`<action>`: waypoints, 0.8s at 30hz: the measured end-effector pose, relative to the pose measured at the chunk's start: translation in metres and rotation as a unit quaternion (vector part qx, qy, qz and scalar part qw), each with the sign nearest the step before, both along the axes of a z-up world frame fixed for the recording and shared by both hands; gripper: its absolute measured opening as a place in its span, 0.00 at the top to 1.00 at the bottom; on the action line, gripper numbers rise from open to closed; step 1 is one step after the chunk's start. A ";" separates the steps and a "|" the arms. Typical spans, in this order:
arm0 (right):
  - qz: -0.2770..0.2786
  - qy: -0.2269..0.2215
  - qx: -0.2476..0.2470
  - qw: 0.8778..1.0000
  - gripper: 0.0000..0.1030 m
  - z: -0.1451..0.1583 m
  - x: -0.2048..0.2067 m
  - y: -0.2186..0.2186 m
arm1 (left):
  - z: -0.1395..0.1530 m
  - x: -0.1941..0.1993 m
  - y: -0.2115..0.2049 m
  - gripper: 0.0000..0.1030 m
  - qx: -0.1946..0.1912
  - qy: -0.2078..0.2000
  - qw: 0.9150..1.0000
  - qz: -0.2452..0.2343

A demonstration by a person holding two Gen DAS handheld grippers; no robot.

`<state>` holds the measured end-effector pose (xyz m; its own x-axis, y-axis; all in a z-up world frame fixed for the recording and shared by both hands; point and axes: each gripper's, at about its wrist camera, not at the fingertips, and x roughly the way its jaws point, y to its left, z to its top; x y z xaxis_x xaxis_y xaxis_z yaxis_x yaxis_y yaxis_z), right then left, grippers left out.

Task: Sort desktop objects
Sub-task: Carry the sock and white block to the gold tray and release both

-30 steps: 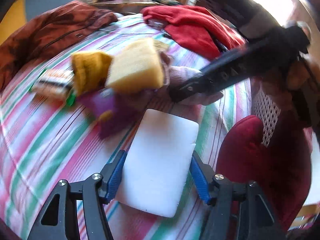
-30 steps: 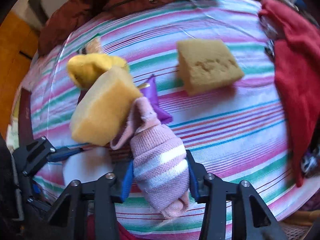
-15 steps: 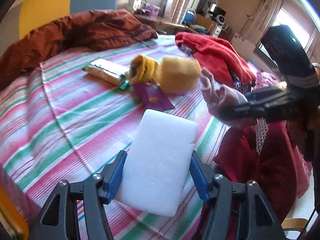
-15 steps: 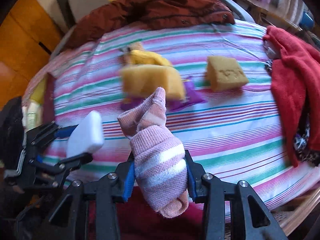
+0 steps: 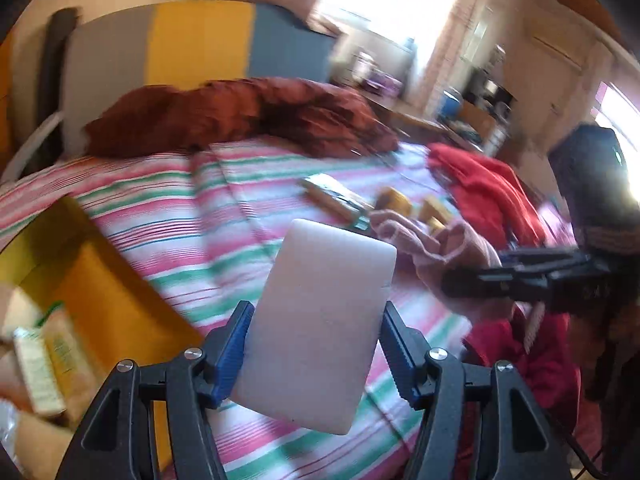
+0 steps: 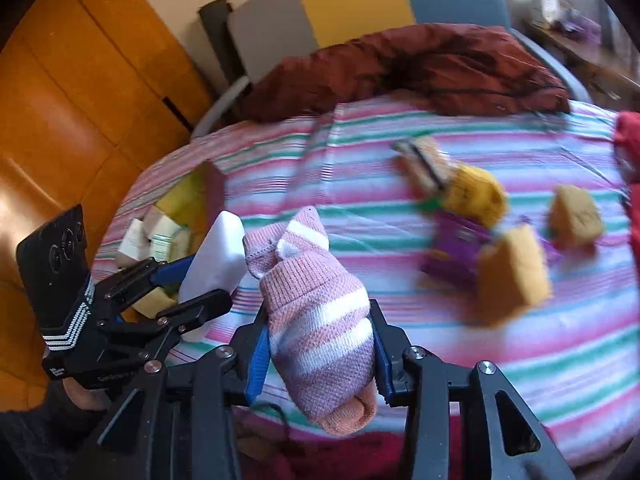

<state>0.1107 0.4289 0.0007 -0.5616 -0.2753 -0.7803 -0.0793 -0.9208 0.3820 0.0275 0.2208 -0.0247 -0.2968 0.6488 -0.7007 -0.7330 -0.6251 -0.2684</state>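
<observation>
My left gripper (image 5: 314, 354) is shut on a white foam block (image 5: 320, 320) and holds it above the striped cloth near the front left. It also shows in the right wrist view (image 6: 188, 280), with the block (image 6: 216, 252). My right gripper (image 6: 318, 350) is shut on a pink striped sock (image 6: 316, 312), held in the air; the sock also shows in the left wrist view (image 5: 440, 252). On the cloth lie two yellow sponges (image 6: 514, 276) (image 6: 576, 216), a yellow knit item (image 6: 476, 196) and a purple packet (image 6: 456, 244).
A yellow box (image 5: 100, 280) holding small cartons (image 6: 148, 236) sits at the table's left edge. A brown jacket (image 6: 420, 64) lies at the back, a red garment (image 5: 492, 192) at the right. A snack bar packet (image 5: 332, 196) lies mid-table.
Both grippers have lifted and swung left with their loads. The yellow box has come into the left wrist view, and the sponges and packet now lie farther off to the right.
</observation>
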 end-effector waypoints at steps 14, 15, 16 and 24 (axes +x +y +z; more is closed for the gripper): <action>0.070 0.036 -0.085 0.993 0.47 0.013 -0.098 -0.107 | 0.021 -0.108 -0.117 0.34 0.021 -0.009 0.975 0.223; 0.074 0.045 -0.096 0.992 0.30 0.014 -0.104 -0.114 | 0.021 -0.113 -0.122 0.32 0.021 -0.011 0.972 0.232; 0.077 0.048 -0.103 0.990 0.21 0.015 -0.109 -0.120 | 0.021 -0.121 -0.126 0.31 0.016 -0.018 0.971 0.239; 0.090 0.028 -0.075 0.993 0.12 0.001 -0.108 -0.145 | 0.006 -0.129 -0.156 0.27 0.013 -0.028 0.958 0.286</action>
<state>0.0026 0.2840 0.0019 -0.5340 -0.4863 -0.6916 0.1066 -0.8502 0.5156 -0.1015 0.0645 -0.0187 -0.5714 0.4090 -0.7115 -0.2555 -0.9125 -0.3193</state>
